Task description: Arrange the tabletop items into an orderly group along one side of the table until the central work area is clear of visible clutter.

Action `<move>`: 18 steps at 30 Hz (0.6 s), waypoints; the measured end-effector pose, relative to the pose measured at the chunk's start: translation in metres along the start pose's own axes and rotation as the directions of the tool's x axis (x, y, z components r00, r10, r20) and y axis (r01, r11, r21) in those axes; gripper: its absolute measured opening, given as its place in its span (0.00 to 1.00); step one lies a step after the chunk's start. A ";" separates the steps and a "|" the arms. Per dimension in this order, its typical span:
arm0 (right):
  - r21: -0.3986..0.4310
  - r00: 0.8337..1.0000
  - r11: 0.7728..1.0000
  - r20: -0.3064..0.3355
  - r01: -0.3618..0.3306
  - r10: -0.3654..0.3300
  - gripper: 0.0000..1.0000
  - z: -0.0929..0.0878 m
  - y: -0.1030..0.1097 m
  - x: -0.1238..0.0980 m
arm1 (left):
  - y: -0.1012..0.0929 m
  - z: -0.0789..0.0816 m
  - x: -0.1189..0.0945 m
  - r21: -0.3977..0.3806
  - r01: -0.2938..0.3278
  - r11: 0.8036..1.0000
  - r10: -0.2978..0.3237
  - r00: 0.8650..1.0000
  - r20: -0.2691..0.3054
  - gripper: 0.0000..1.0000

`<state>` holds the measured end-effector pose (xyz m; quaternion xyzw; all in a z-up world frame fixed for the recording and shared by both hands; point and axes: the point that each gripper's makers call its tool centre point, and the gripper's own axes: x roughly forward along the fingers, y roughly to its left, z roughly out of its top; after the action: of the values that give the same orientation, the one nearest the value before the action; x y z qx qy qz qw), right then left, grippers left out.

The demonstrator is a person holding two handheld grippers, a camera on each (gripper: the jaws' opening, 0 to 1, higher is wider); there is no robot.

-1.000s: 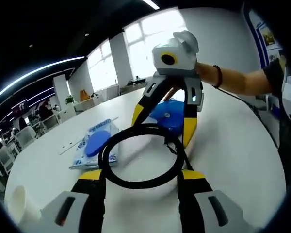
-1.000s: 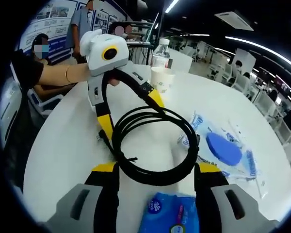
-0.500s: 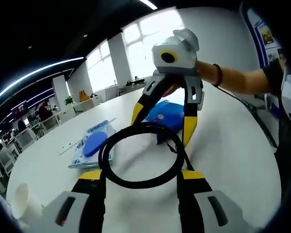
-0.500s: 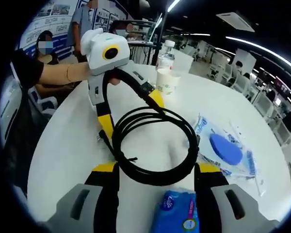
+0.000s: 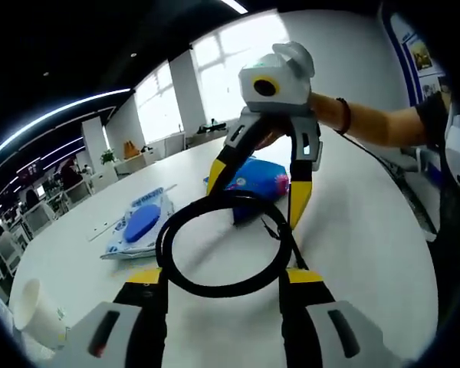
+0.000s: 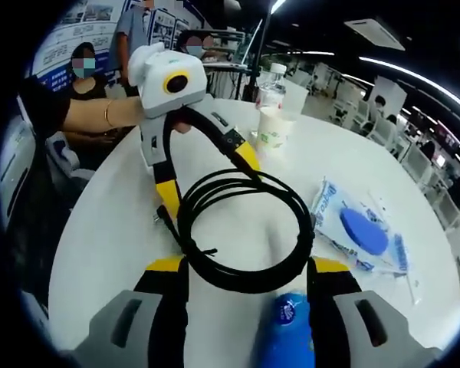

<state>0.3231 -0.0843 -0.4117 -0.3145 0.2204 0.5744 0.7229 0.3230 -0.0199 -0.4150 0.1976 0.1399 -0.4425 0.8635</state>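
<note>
Between both grippers: a black cable loop (image 5: 218, 244).
Left gripper (image 5: 222, 277) and right gripper (image 6: 245, 267) are spread wide; the loop sits mid-frame between them, blue pack (image 6: 285, 337) at bottom.

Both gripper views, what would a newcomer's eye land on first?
The coiled black cable, stretched between the two tongs above the white round table, with the left tongs facing the right tongs across it. Next, the blue packet behind the right tongs and the clear pouch with a blue disc beside the coil.
</note>
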 end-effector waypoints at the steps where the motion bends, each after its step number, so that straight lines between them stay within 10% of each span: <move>1: 0.000 1.000 1.000 -0.002 0.000 0.000 0.60 0.000 0.001 0.000 | -0.001 0.000 0.000 0.000 0.000 1.000 0.000 1.000 0.000 0.57; 18: 0.005 1.000 1.000 -0.013 -0.015 0.015 0.60 -0.003 0.017 -0.004 | -0.015 -0.002 -0.008 0.002 0.004 1.000 -0.004 1.000 -0.011 0.56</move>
<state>0.3063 -0.0867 -0.4148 -0.3146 0.2290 0.5773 0.7178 0.3059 -0.0214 -0.4172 0.2007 0.1443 -0.4434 0.8615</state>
